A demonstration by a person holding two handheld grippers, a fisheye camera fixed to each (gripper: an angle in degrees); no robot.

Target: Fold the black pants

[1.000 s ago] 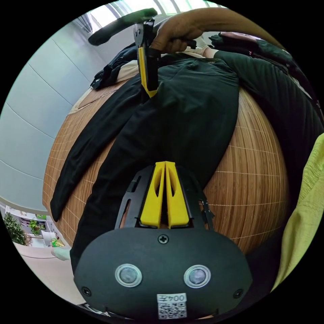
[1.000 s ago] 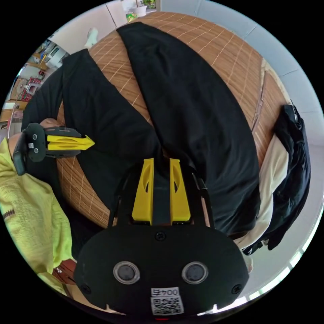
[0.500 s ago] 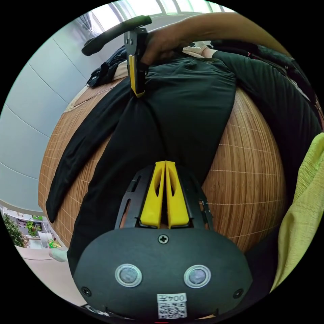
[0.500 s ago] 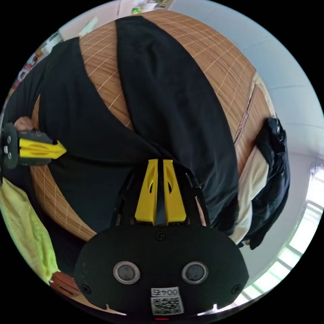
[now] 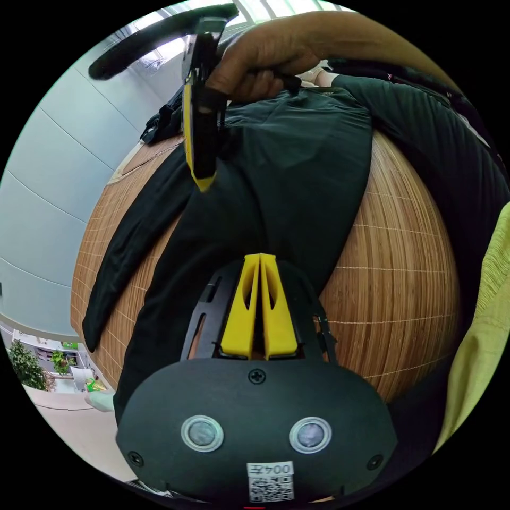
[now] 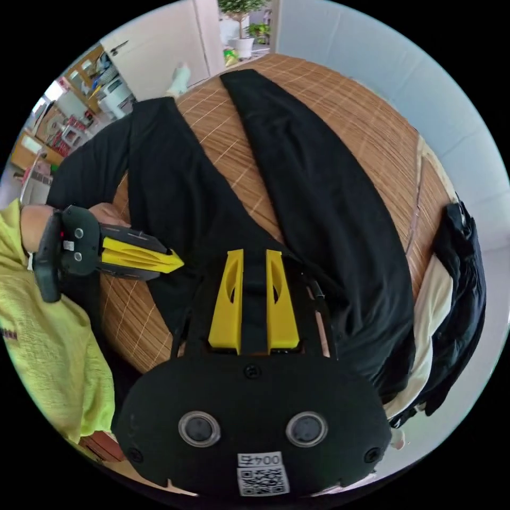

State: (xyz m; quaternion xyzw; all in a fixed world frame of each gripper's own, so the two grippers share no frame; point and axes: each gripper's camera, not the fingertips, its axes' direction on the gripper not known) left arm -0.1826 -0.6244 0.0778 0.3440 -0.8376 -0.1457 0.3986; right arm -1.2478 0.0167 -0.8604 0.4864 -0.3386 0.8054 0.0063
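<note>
Pale grey-walled room [image 5: 48, 175], woven bamboo-slat tabletop [image 5: 393, 255] carrying flat black pants [image 6: 324, 202] lying legs splayed, left gripper [image 5: 260, 258] hovering with fingers pressed together, right gripper [image 6: 254, 255] hovering, fingers spread over the crotch.

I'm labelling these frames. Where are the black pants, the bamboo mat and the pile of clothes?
black pants [image 6: 329, 212]: right gripper view, middle of one leg.
bamboo mat [image 5: 393, 255]: left gripper view, bare patch.
pile of clothes [image 6: 459, 297]: right gripper view, dark garment.

Black pants [image 6: 319, 212] on a tan slatted bamboo mat [image 5: 393, 276] with pale cross-lines; yellow-jawed black left gripper [image 5: 260, 260] and right gripper [image 6: 254, 255]; yellow-green sleeve [image 6: 48, 345] beside the left gripper.
</note>
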